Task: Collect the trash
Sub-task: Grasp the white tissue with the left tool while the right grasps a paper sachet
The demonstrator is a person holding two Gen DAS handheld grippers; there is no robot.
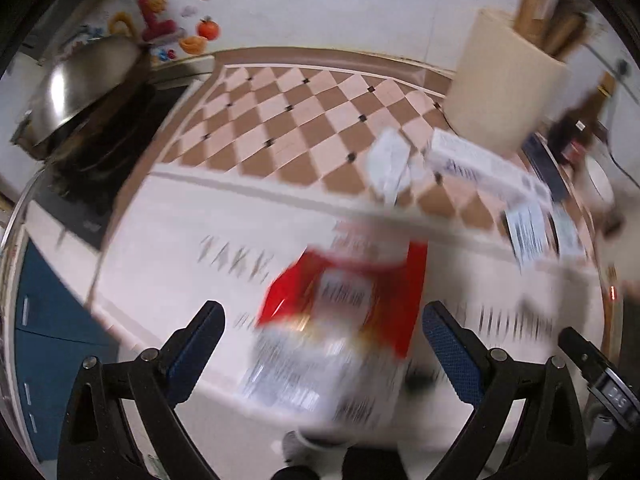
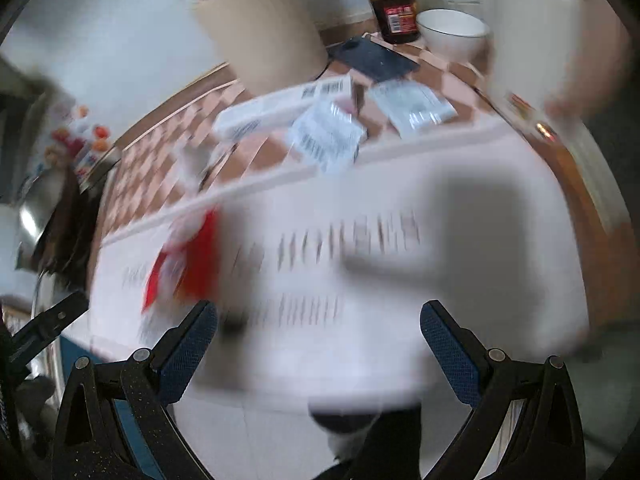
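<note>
Red-and-white wrapper point(image 1: 340, 320) sits in the white basket point(image 1: 168, 248) on the bench, between my left gripper point(image 1: 322, 344) fingers, spread wide, not touching. Right gripper point(image 2: 318, 344) spread too, empty. Blurry pics: risk I clip the basket w/ a fast move.

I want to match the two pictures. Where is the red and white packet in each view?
Left wrist view: the red and white packet lies low in the centre, between the open fingers.
Right wrist view: the packet is at the left, blurred.
Shared landmark: the beige utensil holder.
</note>
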